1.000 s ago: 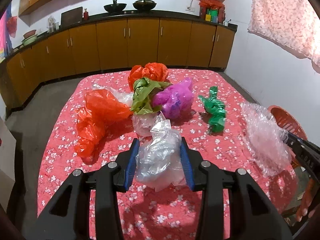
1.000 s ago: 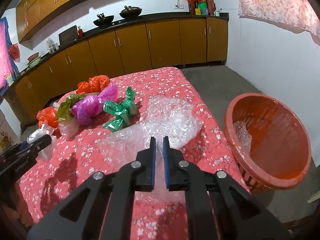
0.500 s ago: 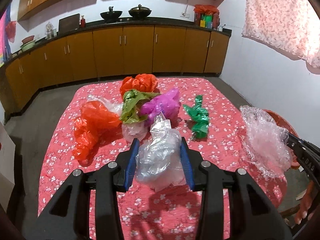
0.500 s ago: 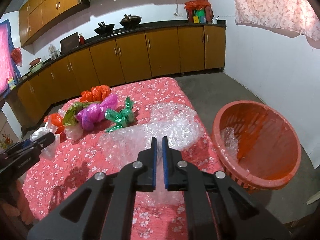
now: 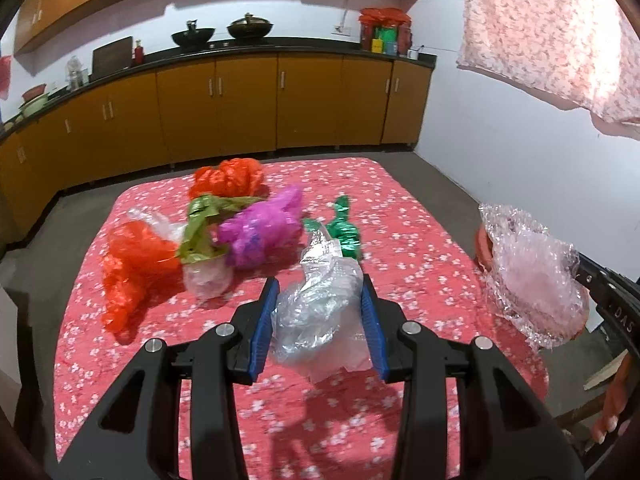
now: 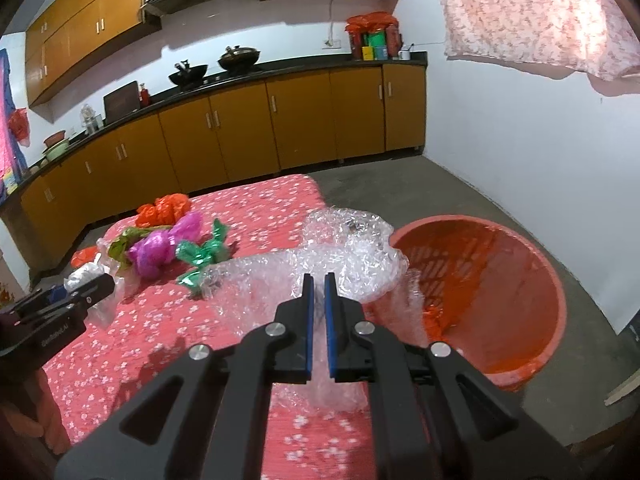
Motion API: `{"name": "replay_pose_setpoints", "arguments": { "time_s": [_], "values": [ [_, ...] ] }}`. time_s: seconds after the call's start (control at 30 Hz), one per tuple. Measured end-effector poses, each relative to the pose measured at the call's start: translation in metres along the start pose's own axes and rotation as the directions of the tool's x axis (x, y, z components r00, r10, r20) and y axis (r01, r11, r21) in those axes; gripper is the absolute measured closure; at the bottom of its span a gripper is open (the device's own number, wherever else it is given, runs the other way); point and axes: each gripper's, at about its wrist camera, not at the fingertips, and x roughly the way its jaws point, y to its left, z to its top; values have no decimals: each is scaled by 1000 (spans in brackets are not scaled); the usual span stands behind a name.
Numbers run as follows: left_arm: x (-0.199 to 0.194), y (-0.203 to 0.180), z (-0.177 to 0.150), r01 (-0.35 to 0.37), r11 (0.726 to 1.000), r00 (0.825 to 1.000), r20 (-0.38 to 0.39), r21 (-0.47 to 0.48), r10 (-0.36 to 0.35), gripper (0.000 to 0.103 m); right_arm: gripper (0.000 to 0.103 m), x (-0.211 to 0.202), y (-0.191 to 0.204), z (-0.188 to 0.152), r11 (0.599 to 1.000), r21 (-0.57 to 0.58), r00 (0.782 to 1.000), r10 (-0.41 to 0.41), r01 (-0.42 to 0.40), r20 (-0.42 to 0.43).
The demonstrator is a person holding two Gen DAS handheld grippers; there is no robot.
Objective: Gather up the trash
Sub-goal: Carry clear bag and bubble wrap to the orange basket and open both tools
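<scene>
My left gripper (image 5: 318, 320) is shut on a crumpled clear plastic bag (image 5: 320, 300), held above the red flowered tablecloth (image 5: 420, 248). My right gripper (image 6: 318, 304) is shut on a sheet of bubble wrap (image 6: 340, 256) that hangs over the table's right edge, beside the orange basket (image 6: 500, 280) on the floor. In the left wrist view the bubble wrap (image 5: 532, 272) hangs at the right. Still on the cloth lie two orange bags (image 5: 136, 256), a purple bag (image 5: 260, 228), an olive-green bag (image 5: 200, 228), a green foil wrapper (image 5: 346, 232) and a small clear bag (image 5: 208, 280).
Brown kitchen cabinets (image 6: 248, 128) under a dark counter run along the back wall, with pans on top. A white wall (image 6: 540, 160) stands right of the basket, with flowered cloth (image 6: 532, 12) hanging above. Grey floor lies between table and cabinets.
Both grippers have drawn back and risen a little with their loads. The bubble wrap has swung right, nearer the basket's rim. The bags on the cloth have not moved.
</scene>
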Motion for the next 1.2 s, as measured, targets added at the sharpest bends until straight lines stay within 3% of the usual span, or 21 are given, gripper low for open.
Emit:
{"name": "replay_pose_setpoints", "arguments": {
  "time_s": [0.53,1.2],
  "values": [
    [17,-74,11,108,990,994,5,86,-109,62,96,-4,-59,6,993,68,995,-94,92,23],
    [54,-166,23,239,953,971,-22,187,-240,62,96,7,-128,6,972,144,982,-190,184,25]
  ]
}}
